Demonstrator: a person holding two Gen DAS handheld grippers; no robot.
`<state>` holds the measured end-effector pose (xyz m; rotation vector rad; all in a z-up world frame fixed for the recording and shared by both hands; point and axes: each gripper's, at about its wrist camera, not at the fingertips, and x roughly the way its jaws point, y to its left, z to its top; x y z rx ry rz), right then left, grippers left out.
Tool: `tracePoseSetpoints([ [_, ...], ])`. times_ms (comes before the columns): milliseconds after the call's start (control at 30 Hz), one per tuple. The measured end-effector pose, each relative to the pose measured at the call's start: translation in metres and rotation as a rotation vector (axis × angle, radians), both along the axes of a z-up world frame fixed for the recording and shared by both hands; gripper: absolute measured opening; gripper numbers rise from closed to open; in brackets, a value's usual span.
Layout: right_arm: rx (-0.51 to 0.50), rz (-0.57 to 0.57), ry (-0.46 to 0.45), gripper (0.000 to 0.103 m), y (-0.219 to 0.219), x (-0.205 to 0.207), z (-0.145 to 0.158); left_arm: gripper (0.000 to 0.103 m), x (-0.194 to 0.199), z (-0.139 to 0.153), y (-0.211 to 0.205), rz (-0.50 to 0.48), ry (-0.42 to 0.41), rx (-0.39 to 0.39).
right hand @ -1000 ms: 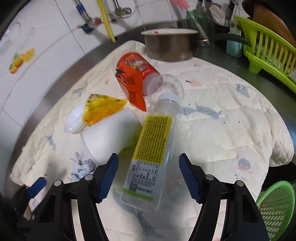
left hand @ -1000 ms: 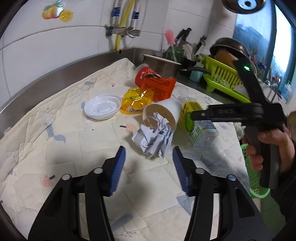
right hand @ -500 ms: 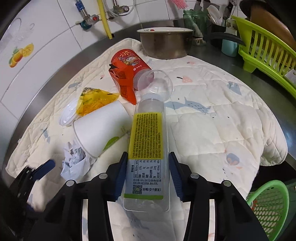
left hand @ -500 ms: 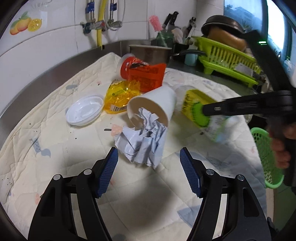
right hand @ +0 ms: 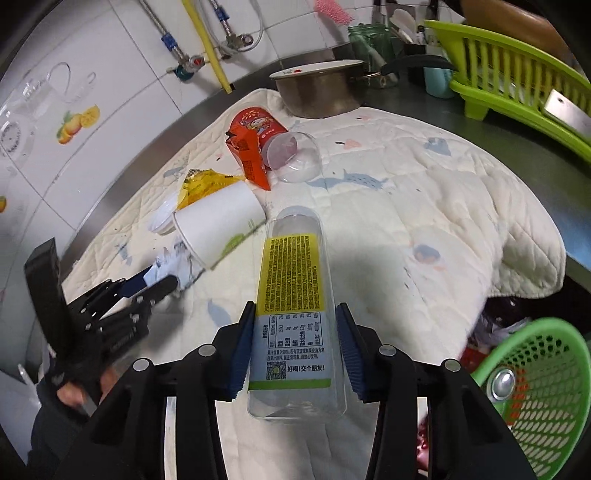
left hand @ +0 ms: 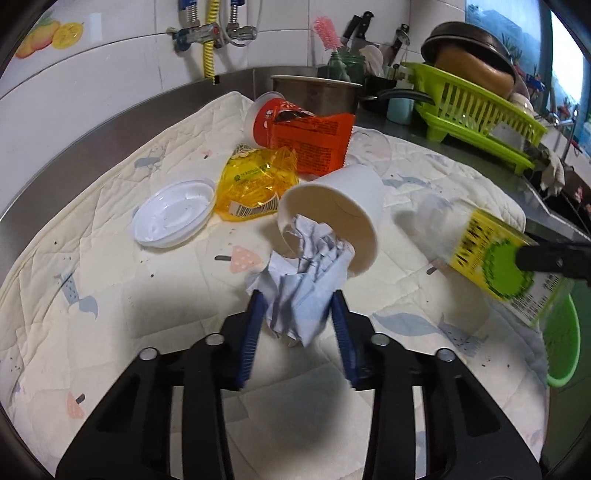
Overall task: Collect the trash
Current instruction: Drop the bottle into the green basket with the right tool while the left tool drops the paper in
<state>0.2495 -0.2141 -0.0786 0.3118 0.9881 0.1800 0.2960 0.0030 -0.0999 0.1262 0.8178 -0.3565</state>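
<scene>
My left gripper point(left hand: 298, 328) is shut on the crumpled white paper point(left hand: 301, 291) that spills from the tipped white paper cup point(left hand: 340, 210) on the quilted cloth. My right gripper point(right hand: 295, 347) is shut on a clear plastic bottle point(right hand: 291, 295) with a yellow label and holds it off the cloth; the bottle also shows in the left wrist view point(left hand: 484, 251). A green mesh basket point(right hand: 543, 373) stands low at the right. An orange wrapper point(left hand: 314, 140), a yellow wrapper point(left hand: 255, 181), a white lid point(left hand: 173, 214) and a red cup point(right hand: 258, 123) lie behind.
A steel pot point(right hand: 317, 88) stands at the back of the cloth. A green dish rack point(left hand: 476, 110) with pans is at the back right. A clear plastic dome lid point(right hand: 297, 158) lies by the red cup. The tiled wall with taps point(left hand: 207, 33) runs behind.
My left gripper has moved forward and shut on the crumpled paper. My right gripper closed on the bottle and has lifted it to the right, toward the green basket.
</scene>
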Motion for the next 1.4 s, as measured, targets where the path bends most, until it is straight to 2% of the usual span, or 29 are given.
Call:
tracePoseSetpoints([
  [100, 0.029, -0.013, -0.025, 0.042, -0.013, -0.021, 0.005, 0.026, -0.007, 0.004, 0.004, 0.014, 0.013, -0.023],
  [233, 0.043, -0.03, -0.055, 0.042, -0.032, -0.052, 0.014, 0.024, -0.022, 0.01, 0.006, 0.034, 0.01, -0.031],
  [367, 0.063, -0.058, -0.097, 0.042, -0.057, -0.088, 0.024, 0.023, -0.043, 0.02, 0.009, 0.05, 0.012, -0.086],
  [467, 0.051, -0.099, -0.123, 0.042, -0.083, -0.12, 0.03, 0.023, -0.058, 0.028, 0.007, 0.038, 0.002, -0.115],
  [567, -0.008, -0.159, -0.122, 0.042, -0.114, -0.154, 0.029, 0.023, -0.078, 0.041, 0.001, 0.015, -0.024, -0.141],
  [767, -0.113, -0.279, -0.025, 0.042, -0.17, -0.188, -0.01, 0.022, -0.106, 0.058, -0.028, -0.058, -0.035, -0.19],
  [1033, -0.192, -0.394, 0.1, 0.042, -0.216, -0.198, -0.072, 0.022, -0.136, 0.068, -0.097, -0.212, -0.023, -0.216],
  [1233, -0.19, -0.414, 0.144, 0.042, -0.228, -0.197, -0.098, 0.022, -0.154, 0.055, -0.163, -0.338, 0.034, -0.201],
  [1400, -0.187, -0.419, 0.12, 0.044, -0.231, -0.201, -0.1, 0.022, -0.161, 0.036, -0.215, -0.408, 0.089, -0.171],
])
